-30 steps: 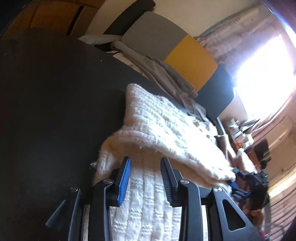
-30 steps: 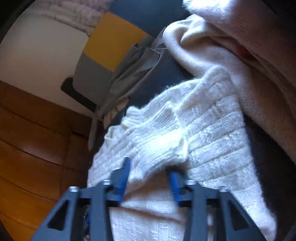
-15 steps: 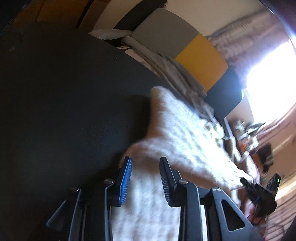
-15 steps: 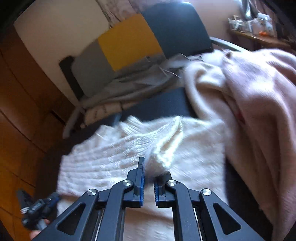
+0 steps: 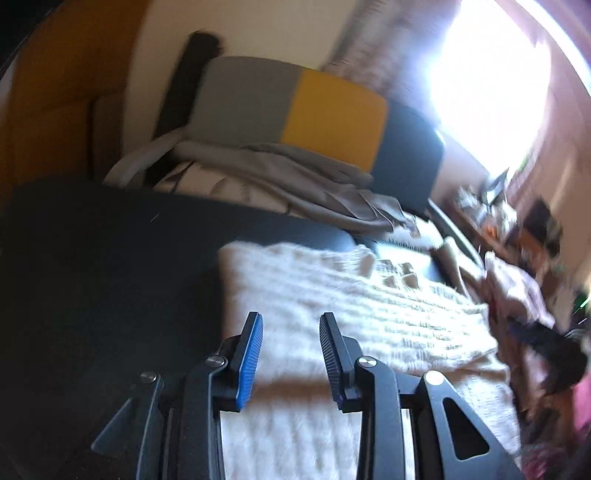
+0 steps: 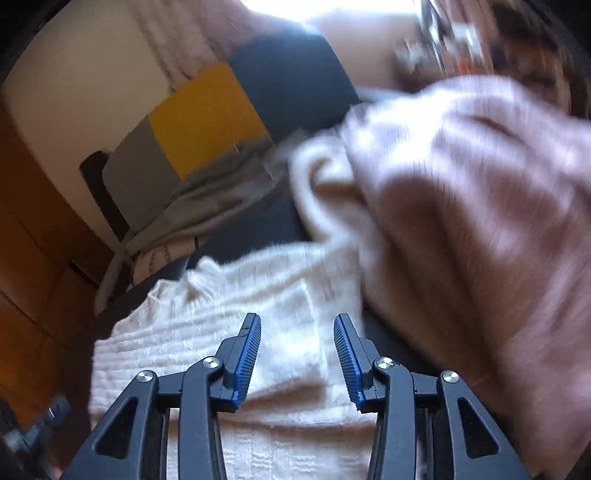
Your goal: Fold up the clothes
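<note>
Both hand-held grippers, left (image 5: 291, 325) and right (image 6: 297, 326), gape empty above the white sweater (image 6: 207, 332), right's jaws just reopened, pink garments (image 6: 480, 206) crowding beside.

A black matte tabletop (image 5: 103, 266) fills the near left of the left wrist view. Behind it stands a padded chair back in grey, yellow and dark blue panels (image 5: 295, 110), also seen in the right wrist view (image 6: 207, 122). Orange-brown wooden cabinet panels (image 5: 48, 96) run along the left side, next to a pale cream wall (image 5: 236, 26). A bright, blown-out window (image 5: 487, 81) glares at the upper right, with a patterned curtain (image 5: 373, 48) just beside it. Farther right sits a blurred clutter of small objects on a shelf (image 5: 487, 206), too smeared to identify.
</note>
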Demonstrator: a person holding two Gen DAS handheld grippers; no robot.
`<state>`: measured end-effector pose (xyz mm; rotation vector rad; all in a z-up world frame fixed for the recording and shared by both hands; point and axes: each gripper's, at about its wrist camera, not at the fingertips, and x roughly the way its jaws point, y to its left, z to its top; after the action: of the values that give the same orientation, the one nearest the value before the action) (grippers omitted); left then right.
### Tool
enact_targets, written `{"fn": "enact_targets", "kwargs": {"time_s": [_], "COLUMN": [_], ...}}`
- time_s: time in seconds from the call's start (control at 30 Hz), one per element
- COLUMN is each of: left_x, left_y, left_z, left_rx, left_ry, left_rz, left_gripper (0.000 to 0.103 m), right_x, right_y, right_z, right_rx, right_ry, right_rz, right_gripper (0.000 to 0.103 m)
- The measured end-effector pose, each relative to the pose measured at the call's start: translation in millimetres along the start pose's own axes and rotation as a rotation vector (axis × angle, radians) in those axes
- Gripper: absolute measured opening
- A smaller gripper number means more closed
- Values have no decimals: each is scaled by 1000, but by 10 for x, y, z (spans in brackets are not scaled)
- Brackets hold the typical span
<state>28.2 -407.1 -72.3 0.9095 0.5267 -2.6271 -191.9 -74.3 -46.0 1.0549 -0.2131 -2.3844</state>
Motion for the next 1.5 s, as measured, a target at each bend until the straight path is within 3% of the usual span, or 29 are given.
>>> {"fn": "enact_targets", "kwargs": {"time_s": [0.1, 0.23, 0.33, 0.43, 0.63, 0.77, 1.0, 1.1, 1.17, 1.27, 1.3, 1.43, 1.5], "left_x": [286, 770, 803, 648, 432, 614, 783, 714, 524, 55, -115, -730, -976], "left_y": [-111, 2, 196, 338, 395, 404, 338, 414, 501, 531, 540, 617, 679], "left_z": [129, 109, -74, -254, -444, -298, -128, -90, -24, -39, -101, -532, -811], "left_rx": [55, 51, -3, -54, -76, -53, -6, -55, -129, -141, -129, -70, -57], "left_ry": [25, 133, 150, 136, 110, 105, 105, 131, 148, 81, 76, 106, 127], "left_rz": [24, 107, 93, 62, 73, 106, 158, 116, 84, 16, -12, -107, -128], "left_gripper": [32, 32, 36, 36, 36, 37, 38, 38, 36, 36, 37, 37, 37], "right_x": [32, 444, 762, 763, 643, 726, 899, 848, 860, 742, 647, 4, -284], "right_y": [371, 711, 721, 655, 686, 627, 783, 754, 717, 625, 570, 60, -255], "right_z": [22, -140, -323, -453, -604, -534, -489, -513, -472, -338, -285, -299, -454], "right_rx": [-195, -400, -457, -442, -503, -473, -461, -445, -422, -359, -318, -115, -36], "right_ry": [18, 123, 205, 145, 147, 149, 144, 142, 149, 219, 245, 240, 277], "right_rz": [20, 0, -16, -4, 26, 46, 7, 20, 45, 108, 130, 322, 367], "right_gripper": [48, 51, 53, 56, 56, 60, 60, 60, 62, 66, 66, 86, 86]}}
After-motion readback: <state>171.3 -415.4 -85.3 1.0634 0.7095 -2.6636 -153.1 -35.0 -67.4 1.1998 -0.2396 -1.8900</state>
